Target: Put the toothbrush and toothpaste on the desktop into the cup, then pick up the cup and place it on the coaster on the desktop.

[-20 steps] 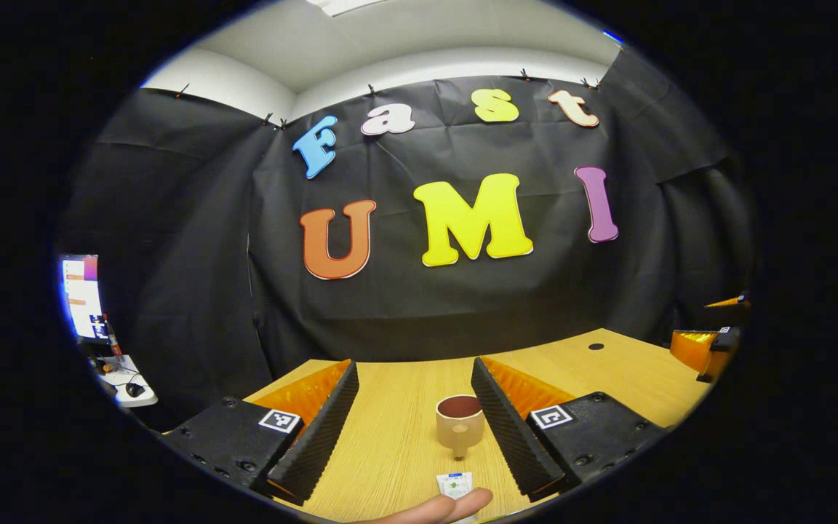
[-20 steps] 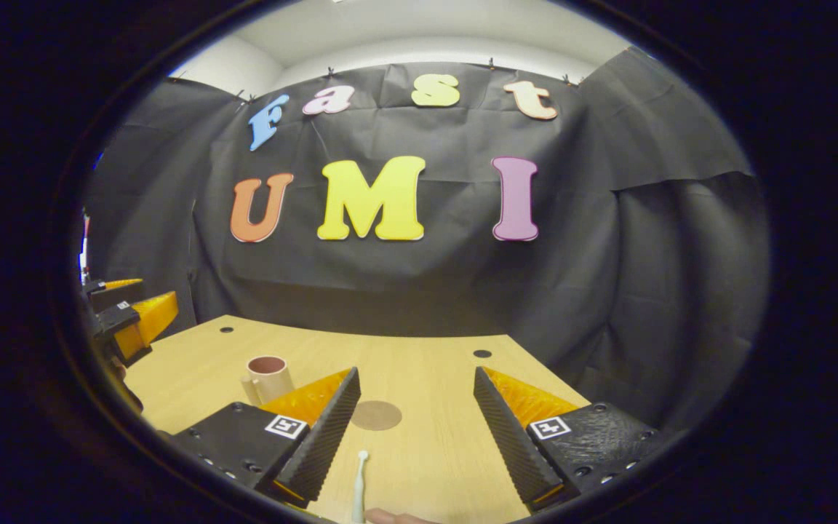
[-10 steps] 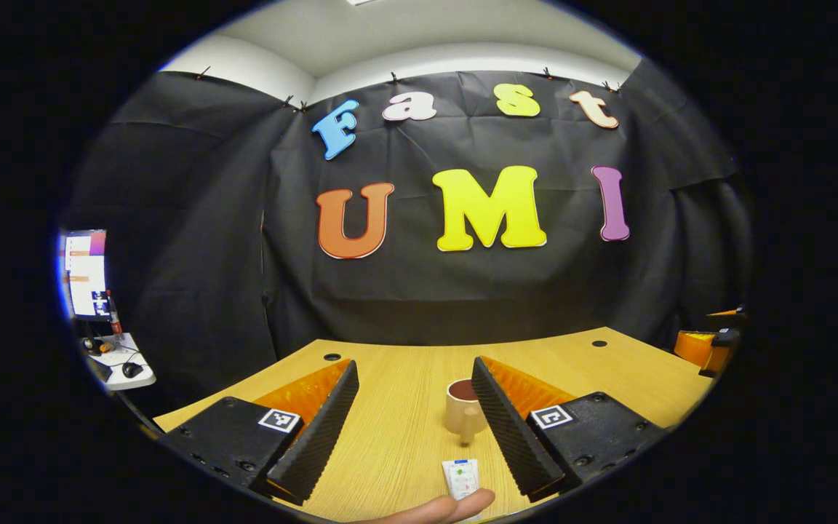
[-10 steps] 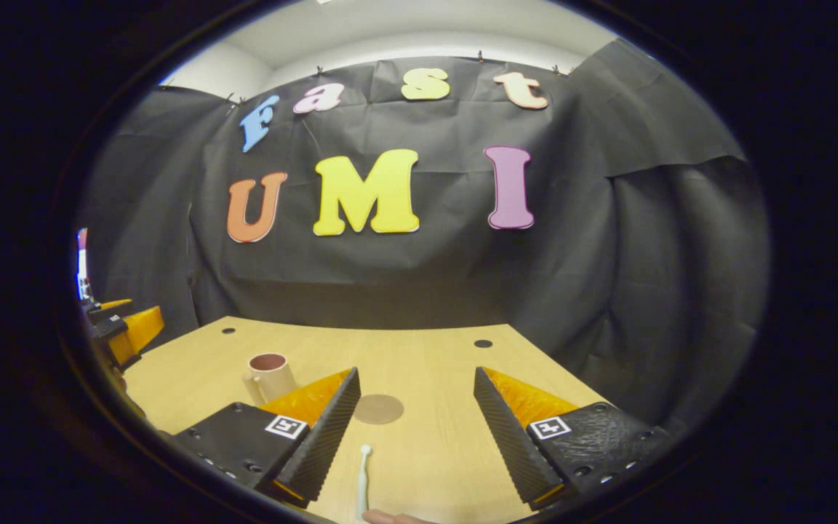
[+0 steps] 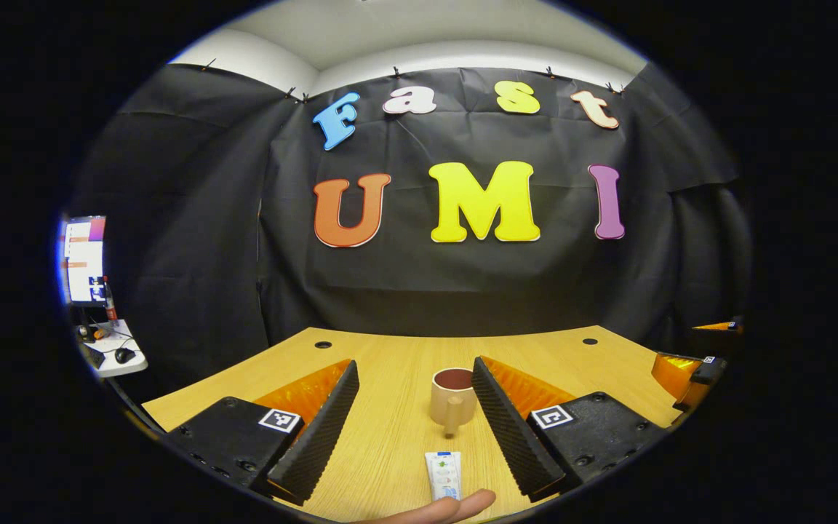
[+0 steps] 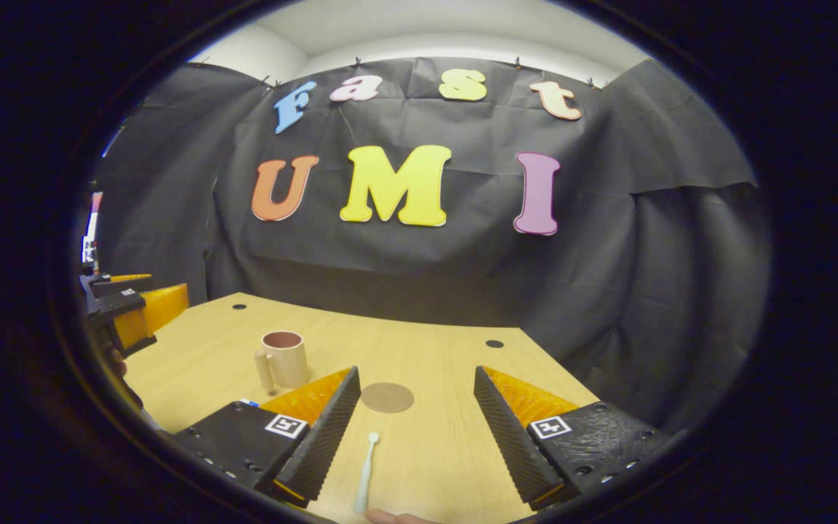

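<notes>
Fingers (image 5: 332, 422) apart; one cup (image 5: 452, 397), one toothpaste (image 5: 443, 474).

Even, moderately bright illumination from overhead in both views. The tabletop (image 5: 397, 437) is uniformly lit, without glare; the cup (image 5: 452, 397) casts only a faint, soft shadow. The black cloth wall (image 6: 419, 262) absorbs light, its creases remaining visible. Strong fisheye distortion bows the tabletop edge and wall toward the periphery. Focus is sharp centrally; detail softens slightly at the rim, where a monitor (image 5: 84, 258) appears overexposed.
</notes>
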